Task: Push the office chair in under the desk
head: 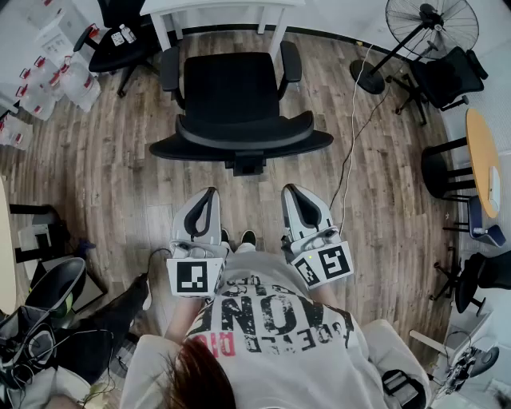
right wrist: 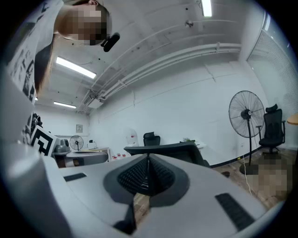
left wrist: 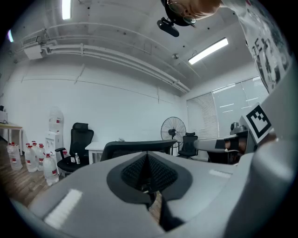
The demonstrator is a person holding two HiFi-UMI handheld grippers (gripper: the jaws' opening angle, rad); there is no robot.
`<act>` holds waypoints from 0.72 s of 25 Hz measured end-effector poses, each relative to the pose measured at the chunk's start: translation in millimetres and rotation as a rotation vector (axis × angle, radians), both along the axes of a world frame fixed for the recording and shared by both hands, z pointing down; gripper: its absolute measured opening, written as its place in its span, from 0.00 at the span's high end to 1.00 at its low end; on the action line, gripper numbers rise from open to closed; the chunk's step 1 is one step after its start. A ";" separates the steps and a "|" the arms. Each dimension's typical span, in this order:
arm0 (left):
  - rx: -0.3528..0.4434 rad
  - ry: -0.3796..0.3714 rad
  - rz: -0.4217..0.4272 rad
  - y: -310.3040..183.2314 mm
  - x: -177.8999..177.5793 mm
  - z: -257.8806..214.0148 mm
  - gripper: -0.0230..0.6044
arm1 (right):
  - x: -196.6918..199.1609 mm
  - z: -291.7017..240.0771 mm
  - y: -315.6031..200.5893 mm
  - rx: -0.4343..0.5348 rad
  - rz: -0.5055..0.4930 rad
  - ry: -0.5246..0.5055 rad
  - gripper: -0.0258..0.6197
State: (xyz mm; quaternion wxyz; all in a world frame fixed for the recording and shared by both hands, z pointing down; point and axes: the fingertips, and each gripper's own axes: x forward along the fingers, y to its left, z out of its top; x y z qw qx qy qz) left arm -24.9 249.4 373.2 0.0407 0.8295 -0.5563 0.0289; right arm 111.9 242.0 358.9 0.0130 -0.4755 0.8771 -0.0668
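- Office chair [head: 235, 112]: stands on the wood-plank floor [head: 104, 176], straight ahead of both grippers and apart from them. Its backrest faces the person and its seat faces the white table [head: 215, 6], under which it is not yet pushed.
- Backrest: its long axis runs crosswise, left to right, across the line of both jaws. Neither hand is clearly the nearer.
- Left gripper [head: 207, 198]: held level, jaws together, nothing between them.
- Right gripper [head: 294, 196]: held level, jaws likewise together and empty.
- Surfaces: curved black backrest rim, matte padded seat, two armrests. The grippers have smooth grey shells and ribbed black pads.
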 end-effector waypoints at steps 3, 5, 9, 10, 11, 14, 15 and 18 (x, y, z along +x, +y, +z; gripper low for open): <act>0.038 -0.017 -0.003 0.7 0.0 -3.1 0.95 | 4.3 -0.8 3.8 0.000 -0.006 -0.003 0.93; 0.035 -0.016 -0.008 2.1 1.2 -2.9 0.95 | 6.4 -0.8 5.8 0.001 -0.009 -0.002 0.93; 0.049 -0.029 -0.009 3.8 3.8 -4.6 0.95 | 9.8 1.0 6.8 -0.004 -0.007 -0.001 0.93; 0.048 -0.030 -0.009 4.3 4.7 -4.4 0.95 | 10.8 1.1 6.9 -0.003 -0.007 -0.001 0.93; 0.033 -0.021 -0.012 4.9 6.0 -3.9 0.95 | 11.8 0.9 7.0 -0.002 -0.007 -0.001 0.93; 0.018 0.000 -0.021 6.1 9.2 -5.3 0.95 | 15.0 0.3 7.5 -0.003 -0.007 -0.002 0.93; 0.038 -0.006 -0.021 5.8 9.5 -7.1 0.95 | 16.4 -0.2 7.9 -0.002 -0.008 -0.003 0.93; 0.073 -0.017 -0.018 6.6 12.1 -10.4 0.94 | 20.0 -2.8 10.6 0.009 -0.026 -0.025 0.93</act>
